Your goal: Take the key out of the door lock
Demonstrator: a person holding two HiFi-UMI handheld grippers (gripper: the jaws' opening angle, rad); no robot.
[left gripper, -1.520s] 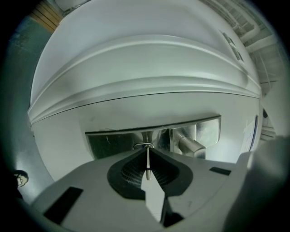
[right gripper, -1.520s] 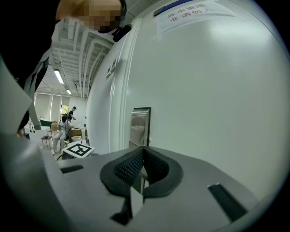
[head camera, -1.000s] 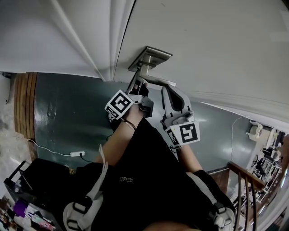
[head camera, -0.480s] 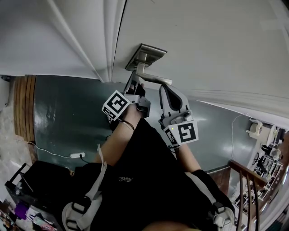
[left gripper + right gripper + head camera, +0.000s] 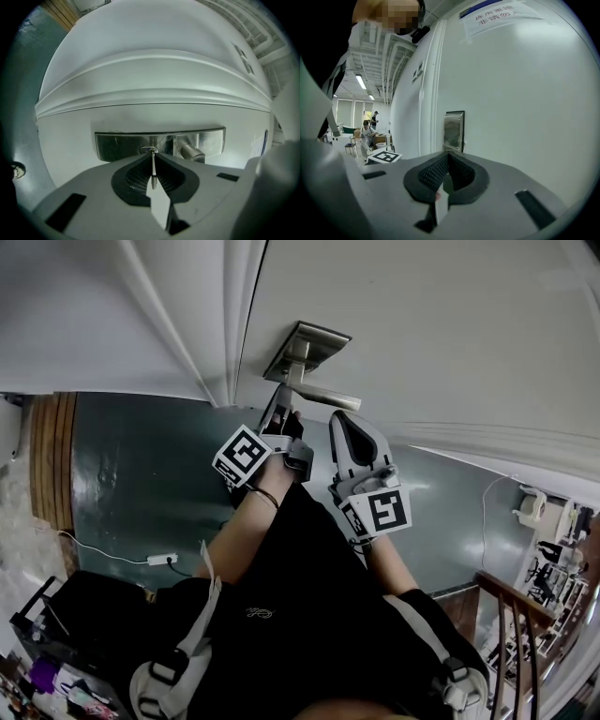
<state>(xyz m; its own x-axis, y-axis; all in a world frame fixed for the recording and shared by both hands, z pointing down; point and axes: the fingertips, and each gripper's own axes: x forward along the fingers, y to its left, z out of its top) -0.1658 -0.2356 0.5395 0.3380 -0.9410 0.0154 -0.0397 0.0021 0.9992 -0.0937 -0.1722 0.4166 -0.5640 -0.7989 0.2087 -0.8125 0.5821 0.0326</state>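
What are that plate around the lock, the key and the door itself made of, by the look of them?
The lock plate looks like brushed metal, probably steel: it is silvery, with soft smeared reflections. The key seems to be thin bright metal, though only its edge shows. The door has a smooth white matte coat; whether wood or metal lies beneath cannot be told.

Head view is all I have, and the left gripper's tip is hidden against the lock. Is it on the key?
Observer: Yes. The left gripper is shut on the key, edge-on between its jaws.
Operator: Key out yet?
Observer: No, its far end sits at the keyhole in the lock plate.
Operator: Right gripper?
Observer: The right gripper is shut and empty, pointed at the lock plate.
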